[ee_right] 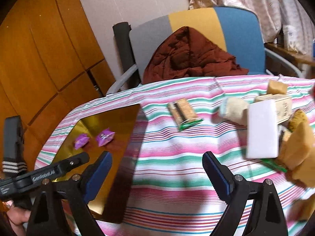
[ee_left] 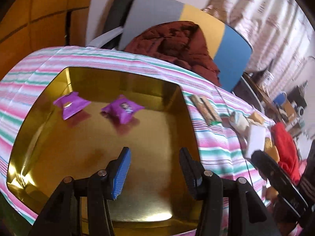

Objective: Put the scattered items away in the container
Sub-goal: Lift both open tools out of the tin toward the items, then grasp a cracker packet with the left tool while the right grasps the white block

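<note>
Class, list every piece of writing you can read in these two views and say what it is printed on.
"GenRobot.AI": white lettering on the left gripper body, in the right wrist view.
Small print below it: too small to read.
Purple packets in the gold tin: print blurred.
Cream box: writing blurred.

Ahead of the left gripper (ee_left: 155, 175) sits the tin (ee_left: 49, 90) on the striped cloth (ee_right: 167, 157) — two wrapped sweets (ee_left: 71, 104) (ee_left: 122, 108) lie inside, near its far wall. Right of the tin lies a snack bar (ee_right: 184, 112); further right, ahead of the right gripper (ee_right: 157, 175), a heap of packets (ee_right: 275, 118). Behind the table stands a chair (ee_right: 236, 29) — a jacket (ee_right: 189, 57) on it.
</note>
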`<state>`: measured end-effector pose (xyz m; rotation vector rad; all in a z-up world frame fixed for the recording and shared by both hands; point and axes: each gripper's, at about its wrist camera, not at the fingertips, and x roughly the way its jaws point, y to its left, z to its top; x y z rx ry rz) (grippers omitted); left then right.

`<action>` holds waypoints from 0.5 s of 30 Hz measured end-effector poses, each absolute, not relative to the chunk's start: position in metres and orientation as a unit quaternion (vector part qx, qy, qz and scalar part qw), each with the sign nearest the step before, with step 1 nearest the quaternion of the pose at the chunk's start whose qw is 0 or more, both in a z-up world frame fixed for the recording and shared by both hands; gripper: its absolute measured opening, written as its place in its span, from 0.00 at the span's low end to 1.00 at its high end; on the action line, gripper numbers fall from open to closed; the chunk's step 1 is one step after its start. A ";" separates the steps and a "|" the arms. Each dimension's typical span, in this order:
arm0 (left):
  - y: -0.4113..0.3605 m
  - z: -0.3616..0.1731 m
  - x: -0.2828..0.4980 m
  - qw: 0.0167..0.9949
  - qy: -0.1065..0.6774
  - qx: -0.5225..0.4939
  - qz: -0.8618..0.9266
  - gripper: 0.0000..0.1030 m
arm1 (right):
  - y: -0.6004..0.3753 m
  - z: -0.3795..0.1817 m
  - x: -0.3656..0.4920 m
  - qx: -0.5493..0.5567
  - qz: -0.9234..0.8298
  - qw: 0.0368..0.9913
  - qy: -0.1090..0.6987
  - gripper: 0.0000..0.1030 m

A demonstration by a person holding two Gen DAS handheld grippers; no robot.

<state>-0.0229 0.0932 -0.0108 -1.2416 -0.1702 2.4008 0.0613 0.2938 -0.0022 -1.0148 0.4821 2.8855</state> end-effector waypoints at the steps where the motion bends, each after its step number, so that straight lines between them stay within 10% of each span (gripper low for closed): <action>1: 0.097 -0.008 -0.019 0.222 -0.059 -0.444 0.866 0.50 | 0.298 -0.001 0.063 -0.326 0.933 0.034 0.148 0.91; 15: 0.170 0.011 0.011 0.272 0.002 -0.419 0.866 0.51 | 0.408 -0.015 0.044 -0.363 0.898 0.222 0.110 0.90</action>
